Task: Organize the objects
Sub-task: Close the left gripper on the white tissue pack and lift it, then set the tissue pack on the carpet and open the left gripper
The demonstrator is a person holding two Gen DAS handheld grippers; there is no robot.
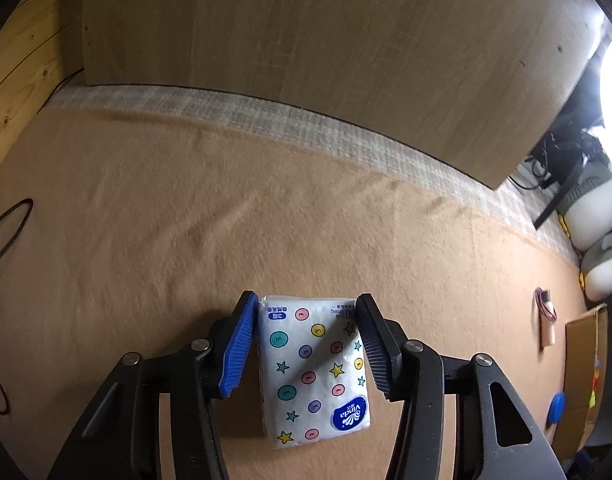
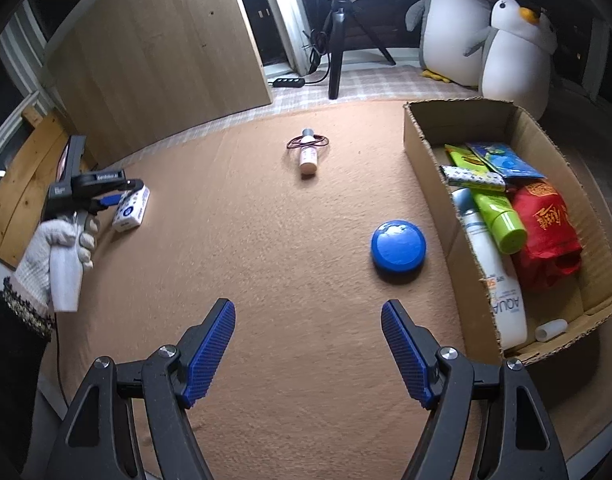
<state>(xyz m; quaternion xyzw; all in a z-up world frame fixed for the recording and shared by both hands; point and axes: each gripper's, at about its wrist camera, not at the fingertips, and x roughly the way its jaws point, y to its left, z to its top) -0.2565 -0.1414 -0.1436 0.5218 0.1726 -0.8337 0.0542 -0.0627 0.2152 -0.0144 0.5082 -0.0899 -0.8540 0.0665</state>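
A white tissue pack [image 1: 311,368] printed with coloured dots and stars lies on the tan cloth between the jaws of my left gripper [image 1: 306,300]. Both pads touch its far corners, so the gripper is shut on it. The right wrist view shows the same pack [image 2: 132,208] at the left, with the left gripper [image 2: 114,198] and a gloved hand [image 2: 54,248] over it. My right gripper [image 2: 307,308] hangs open above bare cloth, holding nothing. Ahead of it lie a blue round disc [image 2: 398,250] and a small bottle [image 2: 309,156] with a red band.
A cardboard box [image 2: 425,160] at the right holds tubes, packets and a red pouch. A wooden board [image 2: 158,52] leans at the back left. A tripod [image 2: 337,40] and two penguin plush toys [image 2: 517,52] stand behind. A black cable [image 1: 6,232] lies at the left.
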